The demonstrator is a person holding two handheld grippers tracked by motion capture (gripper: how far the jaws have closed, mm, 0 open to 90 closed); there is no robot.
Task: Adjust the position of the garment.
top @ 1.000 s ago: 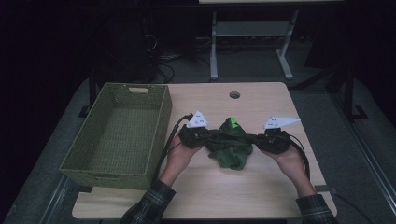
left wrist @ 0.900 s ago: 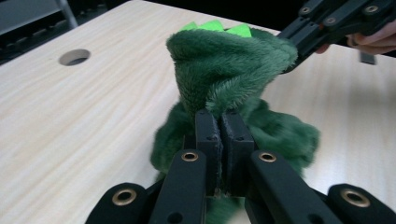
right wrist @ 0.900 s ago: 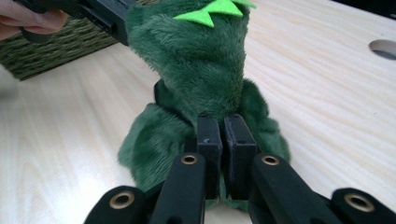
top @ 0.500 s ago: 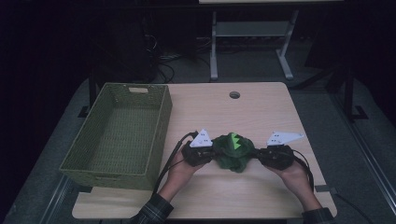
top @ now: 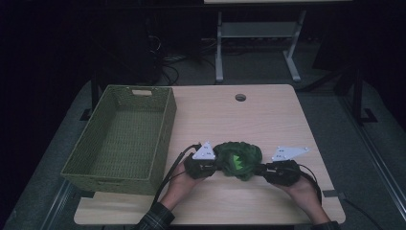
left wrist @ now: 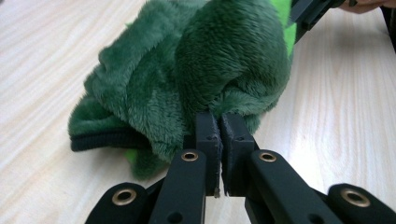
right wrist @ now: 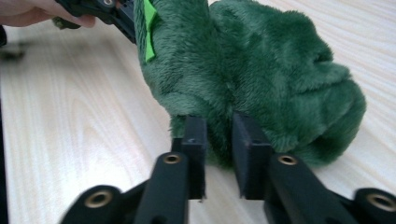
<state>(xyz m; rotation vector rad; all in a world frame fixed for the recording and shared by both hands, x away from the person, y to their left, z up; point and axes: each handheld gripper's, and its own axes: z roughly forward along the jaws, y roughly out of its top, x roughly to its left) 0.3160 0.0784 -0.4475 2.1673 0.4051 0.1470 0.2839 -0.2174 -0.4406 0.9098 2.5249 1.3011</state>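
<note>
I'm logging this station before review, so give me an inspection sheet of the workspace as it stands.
Surface: light wooden table, round hole near far edge.
Job's things: green plush garment bunched on the table between the grippers.
Clutter: empty green woven basket at left.
Grippers: left gripper jaws shut on the plush; right gripper jaws have just been opening, plush between them.
Cables: black cable trails from left gripper.
Surroundings: dark room, metal frame behind the table.

A green woven basket (top: 119,139) sits on the left of the wooden table (top: 268,115), near its hole (top: 240,97).
</note>
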